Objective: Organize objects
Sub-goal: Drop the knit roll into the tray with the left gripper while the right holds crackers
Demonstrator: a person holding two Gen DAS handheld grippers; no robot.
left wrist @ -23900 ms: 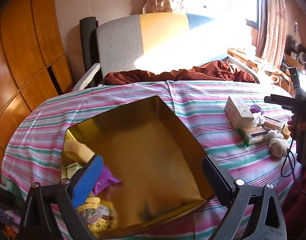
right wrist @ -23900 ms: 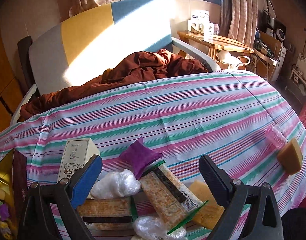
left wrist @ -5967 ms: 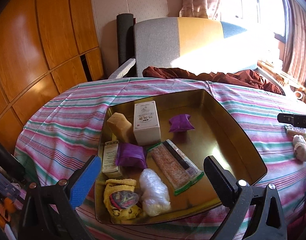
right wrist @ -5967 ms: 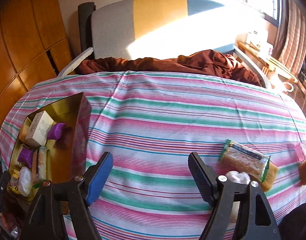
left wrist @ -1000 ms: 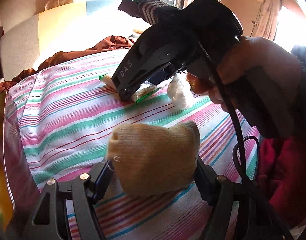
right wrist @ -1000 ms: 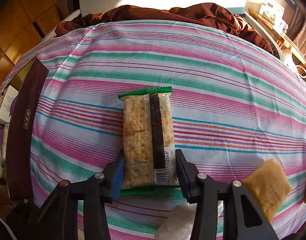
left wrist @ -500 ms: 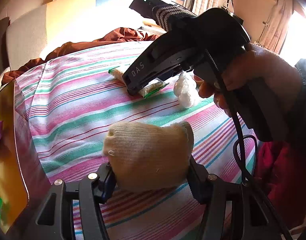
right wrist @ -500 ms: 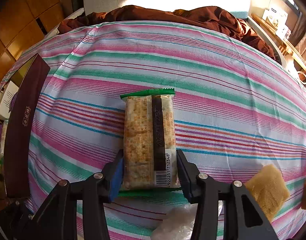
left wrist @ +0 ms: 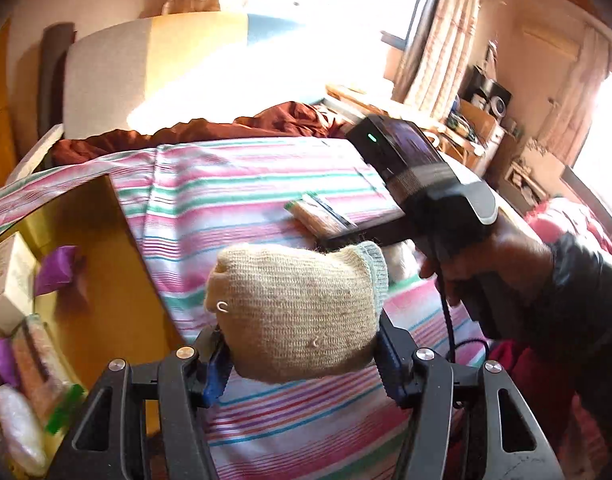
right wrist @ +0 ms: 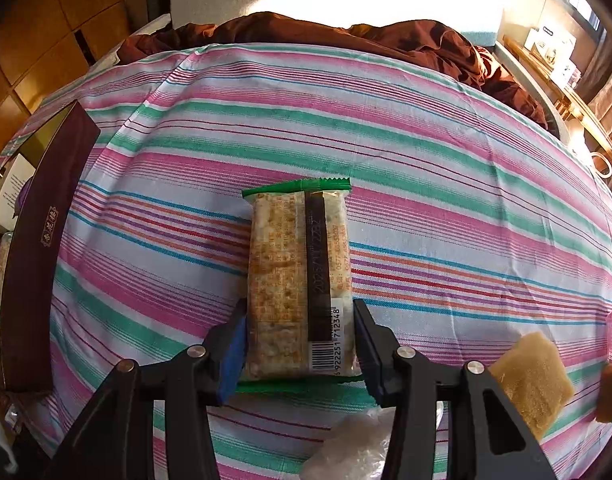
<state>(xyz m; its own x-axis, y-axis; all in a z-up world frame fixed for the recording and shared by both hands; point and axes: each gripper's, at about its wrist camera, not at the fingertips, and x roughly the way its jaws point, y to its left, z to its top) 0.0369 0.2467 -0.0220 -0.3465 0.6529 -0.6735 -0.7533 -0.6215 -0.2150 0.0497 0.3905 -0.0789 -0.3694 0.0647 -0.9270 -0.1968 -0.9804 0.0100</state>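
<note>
The left gripper (left wrist: 297,344) is pinching a beige knitted pouch (left wrist: 295,312) above the striped tablecloth (left wrist: 245,184), right of the gold box (left wrist: 105,248). The right gripper (right wrist: 299,338) is clamping a cracker packet (right wrist: 299,280) lying on the cloth.

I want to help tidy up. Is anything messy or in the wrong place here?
Nothing is spilled or broken. A few things just lie outside the gold box: a tan sponge and a clear plastic bundle sit loose on the striped cloth. The cracker packet and knitted pouch are each gripped.
</note>
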